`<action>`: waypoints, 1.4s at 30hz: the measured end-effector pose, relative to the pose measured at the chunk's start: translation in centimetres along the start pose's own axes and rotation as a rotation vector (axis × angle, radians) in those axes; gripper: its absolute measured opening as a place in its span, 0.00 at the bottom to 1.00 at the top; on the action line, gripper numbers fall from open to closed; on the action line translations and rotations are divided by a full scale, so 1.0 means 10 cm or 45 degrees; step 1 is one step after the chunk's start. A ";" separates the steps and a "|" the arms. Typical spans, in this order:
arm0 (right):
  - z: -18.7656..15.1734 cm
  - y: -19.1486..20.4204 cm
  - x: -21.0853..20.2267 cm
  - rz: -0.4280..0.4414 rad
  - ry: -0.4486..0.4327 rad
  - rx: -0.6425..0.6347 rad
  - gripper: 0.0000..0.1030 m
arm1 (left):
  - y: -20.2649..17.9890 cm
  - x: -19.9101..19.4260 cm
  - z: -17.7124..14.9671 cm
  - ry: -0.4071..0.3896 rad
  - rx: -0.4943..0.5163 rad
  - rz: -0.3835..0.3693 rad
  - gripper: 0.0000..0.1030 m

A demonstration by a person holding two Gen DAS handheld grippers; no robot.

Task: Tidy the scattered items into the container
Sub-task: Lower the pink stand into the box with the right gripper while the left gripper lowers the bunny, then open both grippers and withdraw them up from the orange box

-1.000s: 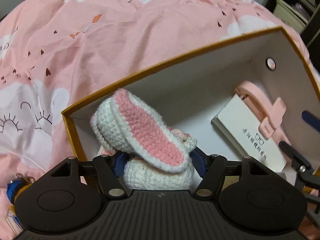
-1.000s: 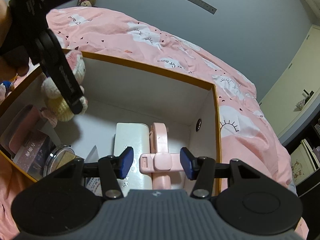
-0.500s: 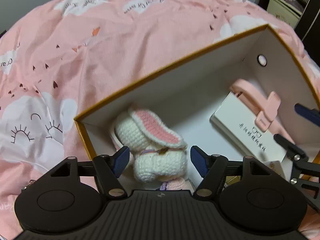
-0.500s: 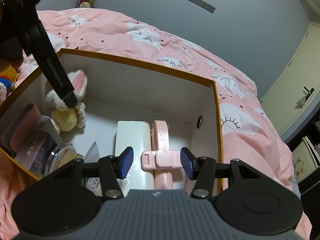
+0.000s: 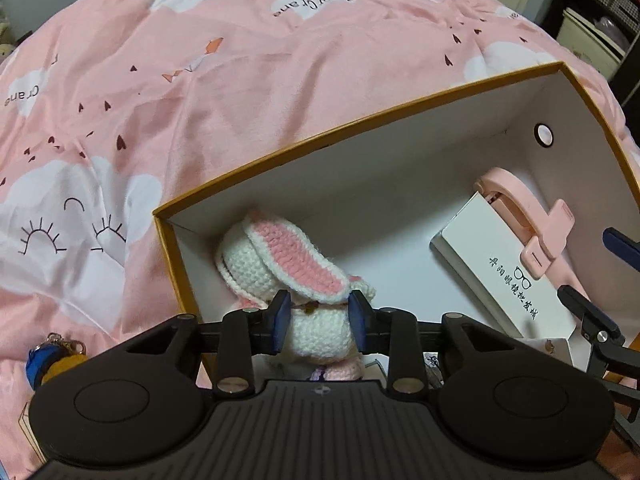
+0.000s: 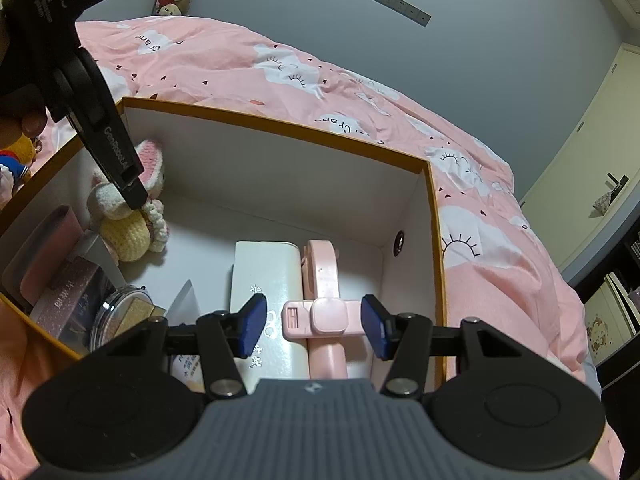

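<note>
On the pink bedspread (image 5: 240,92) sits the orange-rimmed box (image 5: 360,120), white inside. Within it, a white case (image 6: 266,276) lies beside a pink clip-like holder (image 6: 322,280). My left gripper (image 5: 318,316) has its blue pads closed on the crochet bunny (image 5: 276,264) in the box's corner. My right gripper (image 6: 314,322) hangs open above the holder, its pads clear of it.

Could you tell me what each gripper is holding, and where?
Left fingers pinch the white-and-pink crocheted bunny at its neck; right gripper, open, holds nothing.
</note>
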State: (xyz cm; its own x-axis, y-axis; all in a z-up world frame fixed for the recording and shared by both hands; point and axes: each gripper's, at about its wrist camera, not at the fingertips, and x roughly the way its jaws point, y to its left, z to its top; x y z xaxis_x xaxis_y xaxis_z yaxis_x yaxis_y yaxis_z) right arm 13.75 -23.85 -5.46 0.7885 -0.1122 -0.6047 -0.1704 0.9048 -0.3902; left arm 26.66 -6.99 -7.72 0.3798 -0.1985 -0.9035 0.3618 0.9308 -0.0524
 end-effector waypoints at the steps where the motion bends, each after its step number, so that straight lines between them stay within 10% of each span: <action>1: 0.00 0.00 -0.01 0.000 -0.005 0.001 0.54 | 0.00 -0.04 -0.02 -0.020 -0.010 0.006 0.36; 19: 0.09 0.22 -0.44 0.227 -0.193 0.100 0.58 | -0.21 -1.09 -1.08 -0.407 -0.240 0.257 0.52; 42: 0.37 1.04 -0.79 0.513 -0.282 -0.082 0.62 | 0.43 -1.29 -1.88 -0.278 -0.684 0.414 0.54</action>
State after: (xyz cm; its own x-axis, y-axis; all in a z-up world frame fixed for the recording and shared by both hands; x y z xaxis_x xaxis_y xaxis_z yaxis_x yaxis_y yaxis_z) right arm 7.88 -12.01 -2.18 0.7577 0.3400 -0.5570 -0.5202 0.8300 -0.2011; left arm 7.27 5.39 -4.26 0.5820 0.1133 -0.8053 -0.2537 0.9661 -0.0473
